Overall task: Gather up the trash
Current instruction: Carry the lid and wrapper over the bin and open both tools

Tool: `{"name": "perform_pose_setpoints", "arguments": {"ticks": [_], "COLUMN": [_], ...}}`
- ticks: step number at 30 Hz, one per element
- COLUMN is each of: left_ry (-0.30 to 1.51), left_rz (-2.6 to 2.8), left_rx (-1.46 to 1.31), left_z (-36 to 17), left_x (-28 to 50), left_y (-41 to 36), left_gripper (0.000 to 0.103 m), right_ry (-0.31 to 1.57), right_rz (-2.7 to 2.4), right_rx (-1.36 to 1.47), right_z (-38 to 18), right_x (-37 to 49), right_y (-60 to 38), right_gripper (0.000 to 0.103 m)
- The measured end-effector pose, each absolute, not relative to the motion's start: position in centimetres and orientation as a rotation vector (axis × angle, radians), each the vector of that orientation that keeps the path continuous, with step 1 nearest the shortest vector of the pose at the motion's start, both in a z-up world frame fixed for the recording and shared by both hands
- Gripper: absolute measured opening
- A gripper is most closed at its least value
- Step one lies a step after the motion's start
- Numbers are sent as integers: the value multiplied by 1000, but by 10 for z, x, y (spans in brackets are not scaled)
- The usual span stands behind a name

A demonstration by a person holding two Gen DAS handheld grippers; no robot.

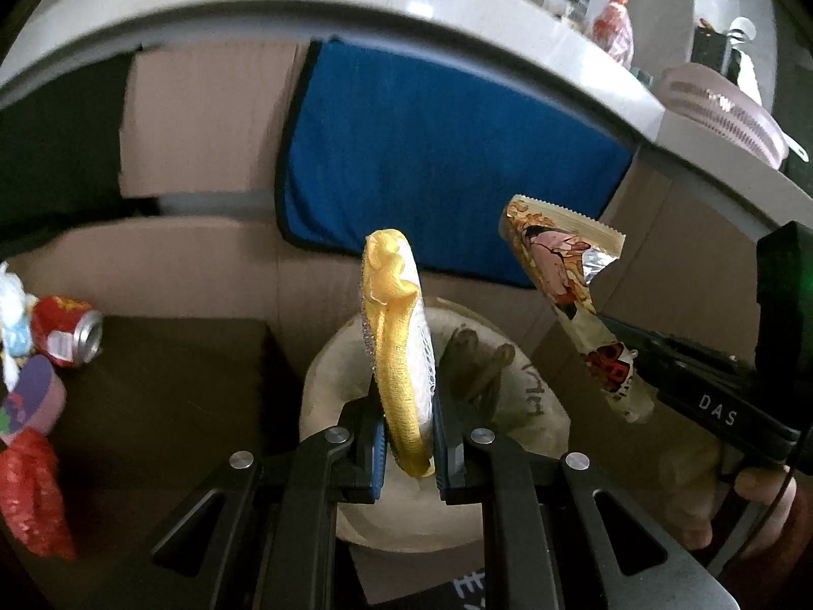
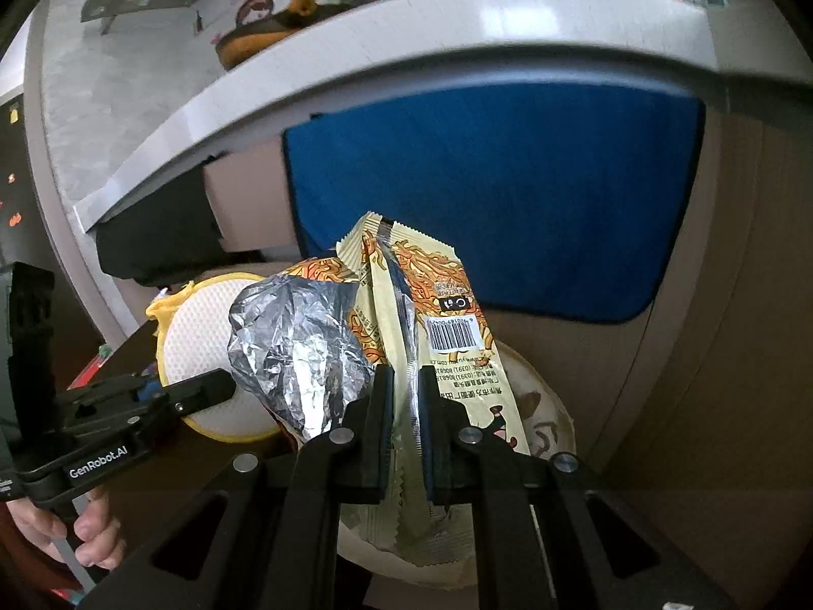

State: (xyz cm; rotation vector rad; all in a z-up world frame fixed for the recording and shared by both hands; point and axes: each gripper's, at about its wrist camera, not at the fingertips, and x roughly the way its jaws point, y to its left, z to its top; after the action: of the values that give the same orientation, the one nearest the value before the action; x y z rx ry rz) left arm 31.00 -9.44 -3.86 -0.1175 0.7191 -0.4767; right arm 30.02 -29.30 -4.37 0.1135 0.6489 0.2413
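My left gripper point(image 1: 406, 427) is shut on a round yellow-rimmed white scrubbing pad point(image 1: 401, 345), held on edge above a beige bag-lined bin point(image 1: 533, 422). The pad also shows in the right wrist view point(image 2: 198, 335). My right gripper point(image 2: 404, 406) is shut on a torn noodle snack wrapper point(image 2: 432, 315) with a foil inside point(image 2: 300, 345), held over the same bin point(image 2: 549, 406). In the left wrist view the wrapper point(image 1: 564, 274) hangs to the right of the pad, held by the right gripper point(image 1: 645, 371).
A red can point(image 1: 68, 330), a red mesh bag point(image 1: 30, 498) and other litter lie at the left on a dark surface. A grey countertop edge point(image 1: 355, 15) overhangs. A blue cloth point(image 1: 447, 152) hangs on cardboard behind the bin.
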Motion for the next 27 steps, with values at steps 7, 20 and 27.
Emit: {"name": "perform_pose_setpoints", "arguments": {"ticks": [7,20,27], "left_ry": [781,894,982], "left_rz": [-483,-502,-539], "left_rx": [-120,-121,-186], "left_z": [-59,-93,-119], "left_x": [328,362,379], "left_y": [-101,-120,-123], "left_gripper": [15,15,16], "right_ry": [704,802,877], "right_rz": [250,263,257], "right_rx": [173,236,269], "right_z": [-68,-109,-133], "right_x": [317,344,357], "right_y": [-308,-312,-312], "right_gripper": [9,9,10]}}
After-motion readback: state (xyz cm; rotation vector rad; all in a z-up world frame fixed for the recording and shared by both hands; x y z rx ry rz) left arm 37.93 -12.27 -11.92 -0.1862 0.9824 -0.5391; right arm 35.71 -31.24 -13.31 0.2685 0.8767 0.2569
